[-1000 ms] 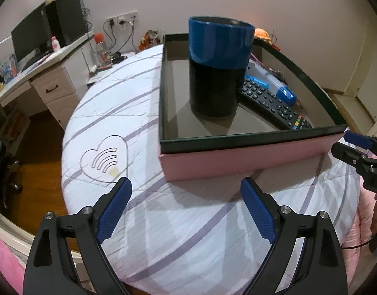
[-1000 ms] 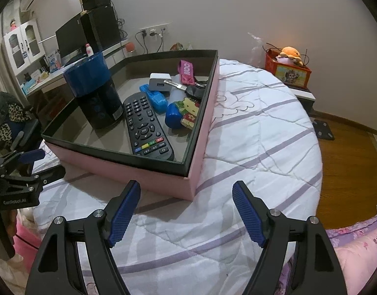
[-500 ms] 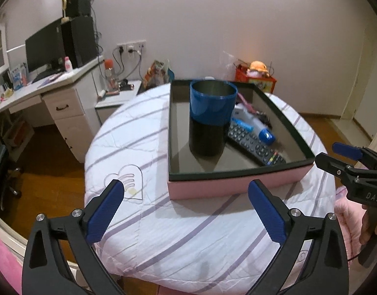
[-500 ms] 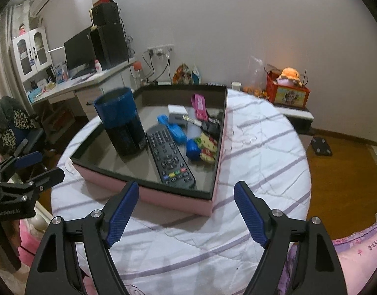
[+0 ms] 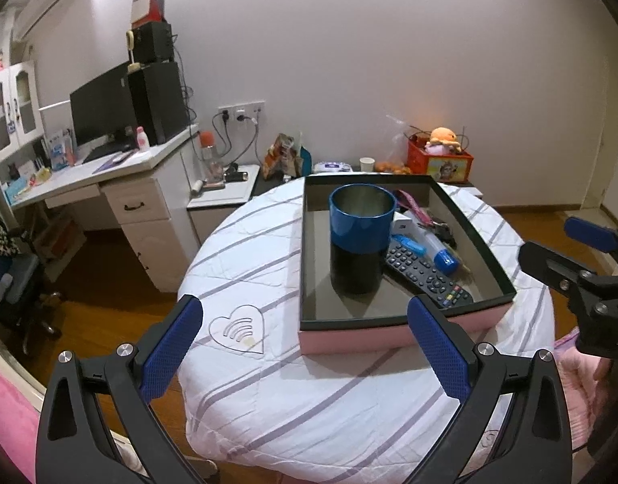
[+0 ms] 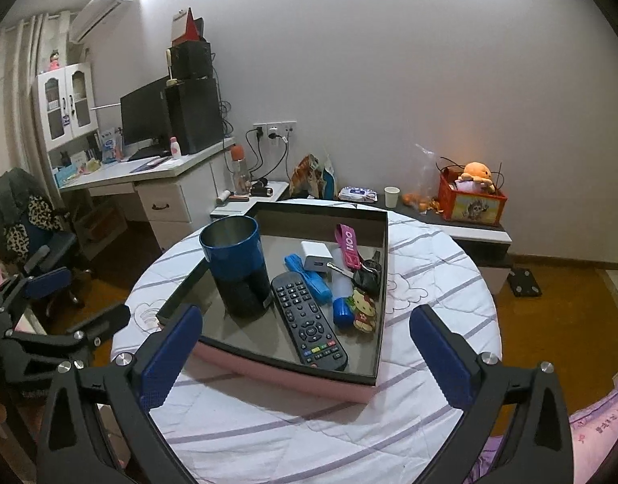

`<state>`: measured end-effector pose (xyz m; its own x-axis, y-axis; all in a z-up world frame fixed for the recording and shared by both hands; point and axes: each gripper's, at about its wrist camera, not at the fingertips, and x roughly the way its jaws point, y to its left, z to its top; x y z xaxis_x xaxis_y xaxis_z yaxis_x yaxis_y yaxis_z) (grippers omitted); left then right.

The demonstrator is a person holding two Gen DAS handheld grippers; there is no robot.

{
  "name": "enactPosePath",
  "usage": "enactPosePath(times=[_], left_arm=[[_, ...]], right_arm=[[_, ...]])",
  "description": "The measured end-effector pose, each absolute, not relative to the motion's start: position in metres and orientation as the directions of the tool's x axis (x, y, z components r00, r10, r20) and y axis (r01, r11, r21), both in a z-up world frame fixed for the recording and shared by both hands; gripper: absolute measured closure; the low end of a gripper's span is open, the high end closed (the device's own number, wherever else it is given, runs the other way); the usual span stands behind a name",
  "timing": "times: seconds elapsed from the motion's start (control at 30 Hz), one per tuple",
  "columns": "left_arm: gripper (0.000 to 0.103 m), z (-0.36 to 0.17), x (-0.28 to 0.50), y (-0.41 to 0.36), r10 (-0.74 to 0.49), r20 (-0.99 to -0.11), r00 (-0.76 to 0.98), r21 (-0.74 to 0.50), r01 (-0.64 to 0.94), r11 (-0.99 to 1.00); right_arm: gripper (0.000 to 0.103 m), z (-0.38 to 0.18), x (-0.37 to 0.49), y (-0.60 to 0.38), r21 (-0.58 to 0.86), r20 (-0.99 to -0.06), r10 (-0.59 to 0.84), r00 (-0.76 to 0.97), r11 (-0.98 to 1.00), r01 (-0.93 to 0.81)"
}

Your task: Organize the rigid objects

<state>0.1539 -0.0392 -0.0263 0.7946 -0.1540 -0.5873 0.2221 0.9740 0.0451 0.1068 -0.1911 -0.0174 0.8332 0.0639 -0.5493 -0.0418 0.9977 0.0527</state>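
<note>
One shallow box (image 5: 401,332), pink outside and dark inside, sits on the round surface (image 5: 321,411) under a white striped cover in the left wrist view. Inside it, a blue-and-black cup (image 5: 359,242) stands upright toward the left, open end up, showing a metal lining. Just to its right lies a black remote control (image 5: 427,278) along the box floor, and beyond that a blue-capped tube (image 5: 438,248), a white adapter (image 5: 403,226) and a pink strap (image 5: 411,205) crowd the right side. The left hand-held gripper (image 5: 304,347) hangs over the near edge of the surface with its jaws spread wide and nothing between them; they have just been opening. The right hand-held gripper (image 5: 583,262) shows at the right edge, clear of the box.

Seen from the right wrist, the same box (image 6: 292,375) lies with a corner toward the camera. The cup (image 6: 236,266) stands at its left, touching the remote control (image 6: 309,322) at its base. A flat blue item (image 6: 309,278) lies beside the remote, then the tube (image 6: 343,302), the adapter (image 6: 317,256), the pink strap (image 6: 347,244), dark keys (image 6: 367,276) and a small cartoon figure (image 6: 365,310) along the right wall. The right hand-held gripper (image 6: 304,347) is wide open and empty above the surface (image 6: 309,435), its jaws having just been opening. The left one (image 6: 46,302) shows at the left edge.
</note>
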Motion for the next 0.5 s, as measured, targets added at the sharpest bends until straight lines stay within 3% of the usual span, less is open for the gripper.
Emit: enactPosePath(times=[0.5], left_arm=[[0.000, -0.0199, 0.1488, -0.0467, -0.140, -0.556, 0.820, 0.051, 0.201, 0.978]], right_arm=[[0.000, -0.0183, 0.1072, -0.1910, 0.106, -0.523, 0.058, 0.850, 0.994, -0.003]])
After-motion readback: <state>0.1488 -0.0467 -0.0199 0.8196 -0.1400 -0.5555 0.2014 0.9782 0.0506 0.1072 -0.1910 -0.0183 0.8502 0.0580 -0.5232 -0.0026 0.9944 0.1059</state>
